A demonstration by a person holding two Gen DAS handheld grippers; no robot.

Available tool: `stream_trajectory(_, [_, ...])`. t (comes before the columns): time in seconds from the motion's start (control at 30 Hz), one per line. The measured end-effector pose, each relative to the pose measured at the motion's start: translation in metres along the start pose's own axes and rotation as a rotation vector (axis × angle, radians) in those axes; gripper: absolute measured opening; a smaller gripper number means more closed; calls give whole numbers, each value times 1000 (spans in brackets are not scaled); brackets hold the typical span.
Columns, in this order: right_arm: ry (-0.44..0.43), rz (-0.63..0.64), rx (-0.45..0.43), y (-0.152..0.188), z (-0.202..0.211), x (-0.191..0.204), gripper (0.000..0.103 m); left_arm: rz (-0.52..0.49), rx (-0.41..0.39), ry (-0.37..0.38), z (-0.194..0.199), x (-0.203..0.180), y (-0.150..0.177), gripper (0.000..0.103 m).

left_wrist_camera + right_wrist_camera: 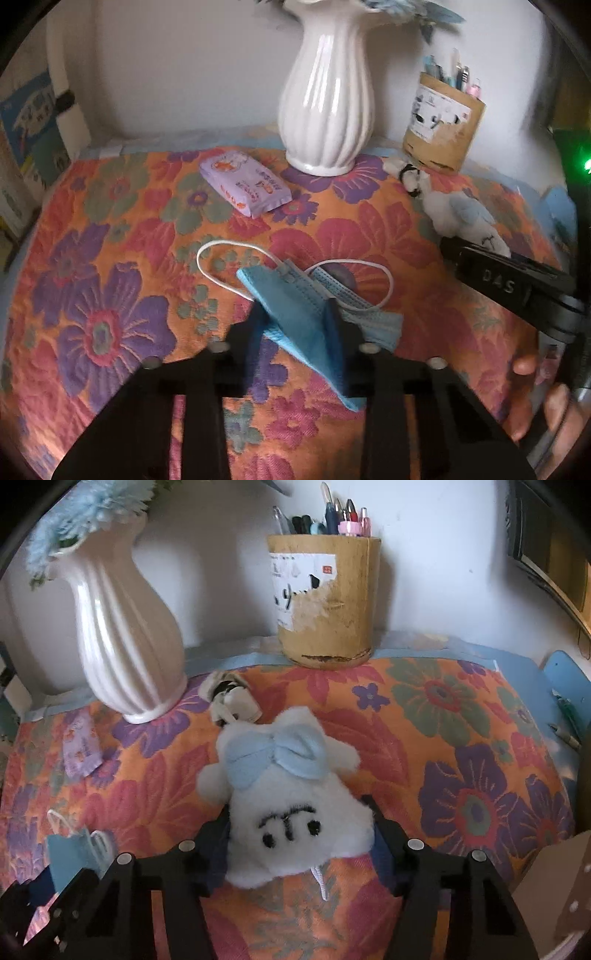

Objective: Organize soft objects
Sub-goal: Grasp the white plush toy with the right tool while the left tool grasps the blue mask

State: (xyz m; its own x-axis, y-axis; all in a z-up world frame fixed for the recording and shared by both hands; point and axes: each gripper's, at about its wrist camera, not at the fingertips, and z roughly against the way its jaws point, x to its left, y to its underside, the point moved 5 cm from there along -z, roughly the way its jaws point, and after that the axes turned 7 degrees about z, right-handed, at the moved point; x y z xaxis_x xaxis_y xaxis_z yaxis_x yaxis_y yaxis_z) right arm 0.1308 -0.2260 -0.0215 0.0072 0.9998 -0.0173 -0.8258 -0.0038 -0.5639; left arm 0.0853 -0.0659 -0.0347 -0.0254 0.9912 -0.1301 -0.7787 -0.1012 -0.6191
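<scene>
In the left wrist view a folded blue face mask [306,314] with white ear loops lies on the flowered cloth [110,277], and my left gripper [295,314] is shut on it. In the right wrist view my right gripper [299,819] is shut on a white plush toy [295,812] with a pale blue bow and a stitched face. The plush also shows in the left wrist view [461,218], with the right gripper's black body beside it. The mask shows at the lower left of the right wrist view [70,853]. A purple tissue pack [245,182] lies behind the mask.
A white ribbed vase [327,99] with blue flowers stands at the back, also in the right wrist view [125,627]. A brown pen holder [327,598] stands by the wall. A small white and black item [231,699] lies between vase and plush. A blue tray [565,679] is far right.
</scene>
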Motion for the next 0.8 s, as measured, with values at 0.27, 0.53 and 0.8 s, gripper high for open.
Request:
stream_trajectory(0.27, [-139, -15, -14, 40, 52, 28, 59, -6, -6, 134, 46, 24, 19, 12])
stream_trajectory(0.53, [-183, -10, 20, 102, 80, 46, 59, -90, 23, 224, 83, 52, 65, 14])
stream_trajectory(0.8, [-169, -19, -41, 121, 85, 37, 65, -6, 19, 258, 74, 50, 59, 86])
